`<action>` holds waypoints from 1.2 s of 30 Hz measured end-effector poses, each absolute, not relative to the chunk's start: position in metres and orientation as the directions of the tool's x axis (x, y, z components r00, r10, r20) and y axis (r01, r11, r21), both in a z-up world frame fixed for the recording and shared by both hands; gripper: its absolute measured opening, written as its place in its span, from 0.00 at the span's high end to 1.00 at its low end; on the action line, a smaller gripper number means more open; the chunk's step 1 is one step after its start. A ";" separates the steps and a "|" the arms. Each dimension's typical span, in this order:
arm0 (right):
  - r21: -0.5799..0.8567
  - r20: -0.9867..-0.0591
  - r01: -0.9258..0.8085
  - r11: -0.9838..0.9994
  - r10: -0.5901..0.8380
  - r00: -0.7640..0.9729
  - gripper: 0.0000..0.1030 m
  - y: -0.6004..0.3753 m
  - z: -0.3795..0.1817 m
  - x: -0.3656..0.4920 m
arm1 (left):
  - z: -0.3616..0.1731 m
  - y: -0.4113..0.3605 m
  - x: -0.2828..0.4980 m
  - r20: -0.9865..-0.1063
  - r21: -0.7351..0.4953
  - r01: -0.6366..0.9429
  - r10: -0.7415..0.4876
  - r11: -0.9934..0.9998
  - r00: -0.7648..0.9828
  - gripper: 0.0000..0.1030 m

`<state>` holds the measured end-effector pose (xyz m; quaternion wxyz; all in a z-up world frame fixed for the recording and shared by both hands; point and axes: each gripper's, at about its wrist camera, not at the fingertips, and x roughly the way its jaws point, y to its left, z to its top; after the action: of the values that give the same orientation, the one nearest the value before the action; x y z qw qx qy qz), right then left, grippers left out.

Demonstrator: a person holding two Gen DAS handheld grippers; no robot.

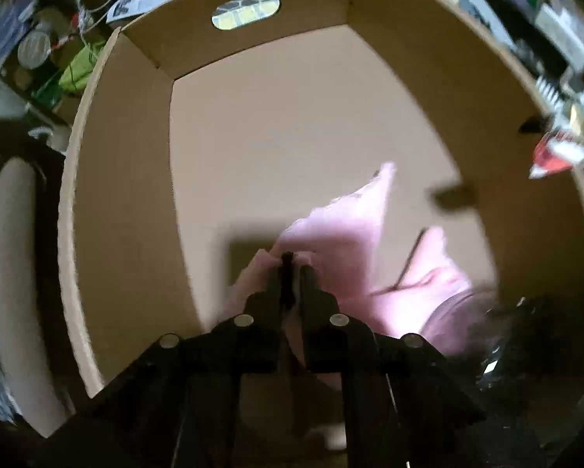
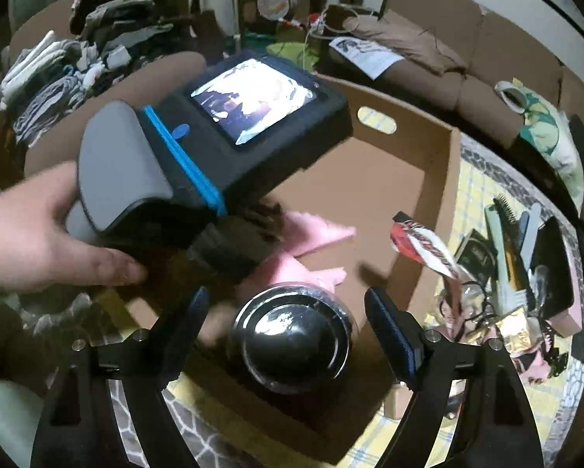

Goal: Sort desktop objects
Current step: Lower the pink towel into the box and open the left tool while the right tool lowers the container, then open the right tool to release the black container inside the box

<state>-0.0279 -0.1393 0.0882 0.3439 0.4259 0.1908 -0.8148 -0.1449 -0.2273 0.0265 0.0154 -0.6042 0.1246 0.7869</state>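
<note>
The left gripper (image 1: 292,269) points steeply down into the open cardboard box (image 1: 120,195), its jaws pressed together on a fold of pink cloth (image 1: 342,241); pinching one edge like this lets the rest of the soft piece hang and spread on the box floor, which suits either laying it down or lifting it out, and which of the two cannot be told. From the right wrist view, a hand (image 2: 38,234) carries that left tool over the box. The right gripper (image 2: 288,312) stands with its jaws wide apart around a shiny black dome-shaped object (image 2: 292,339) at the box's near edge, apparently not pressing it. Remaining clutter (image 2: 518,265), including combs and packets, waits on the patterned worktop (image 2: 471,195) beside the box.
</note>
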 end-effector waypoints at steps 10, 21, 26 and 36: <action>-0.043 -0.911 0.729 -0.683 -0.273 -0.309 0.20 -0.153 0.059 -0.042 | 0.077 -0.253 -0.141 -0.928 0.136 -0.111 -0.087 -0.985 -0.362 0.92; -0.017 -0.910 0.690 -0.723 -0.276 -0.311 0.20 -0.146 0.068 -0.040 | 0.186 -0.275 -0.129 -0.882 -0.074 -0.120 0.122 -0.990 -0.455 0.92; 0.096 -0.878 0.619 -0.779 -0.359 -0.315 0.19 -0.133 0.086 -0.048 | 0.138 -0.255 -0.115 -0.931 -0.124 -0.136 0.162 -0.983 -0.326 0.92; 0.067 -0.808 0.562 -0.824 -0.375 -0.454 0.19 -0.071 0.136 -0.029 | 0.082 -0.253 -0.093 -0.928 -0.068 -0.071 0.089 -0.995 -0.362 0.59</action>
<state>-0.0294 -0.0712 0.1357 0.2771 0.4433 0.1053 -0.8460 -0.0934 -0.2534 0.0823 0.0483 -0.5626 -0.0079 0.8253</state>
